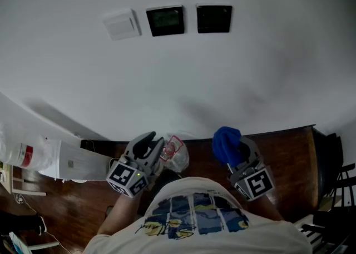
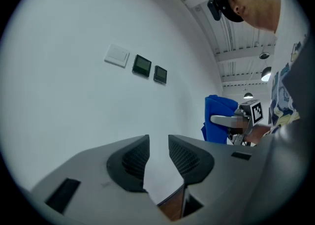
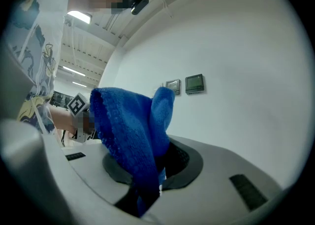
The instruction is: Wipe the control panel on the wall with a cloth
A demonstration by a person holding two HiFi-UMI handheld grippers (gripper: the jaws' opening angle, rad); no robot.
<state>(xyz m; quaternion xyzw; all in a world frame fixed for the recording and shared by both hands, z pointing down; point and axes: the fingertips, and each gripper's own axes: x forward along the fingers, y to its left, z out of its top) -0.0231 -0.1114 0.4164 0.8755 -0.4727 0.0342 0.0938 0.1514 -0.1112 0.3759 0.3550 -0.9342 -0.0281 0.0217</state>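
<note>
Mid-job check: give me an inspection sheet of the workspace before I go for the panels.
Surface: white wall, no marks made out.
Job's things: two dark panels beside a white switch; blue cloth, well short of them.
Clutter: clear bag by the left claw; white labelled container at far left.
Grippers: left claw open, nothing in it; right claw shut on the cloth.
Cables: what looks like a thin cord on the floor, lower left.
Surroundings: wooden floor.
</note>
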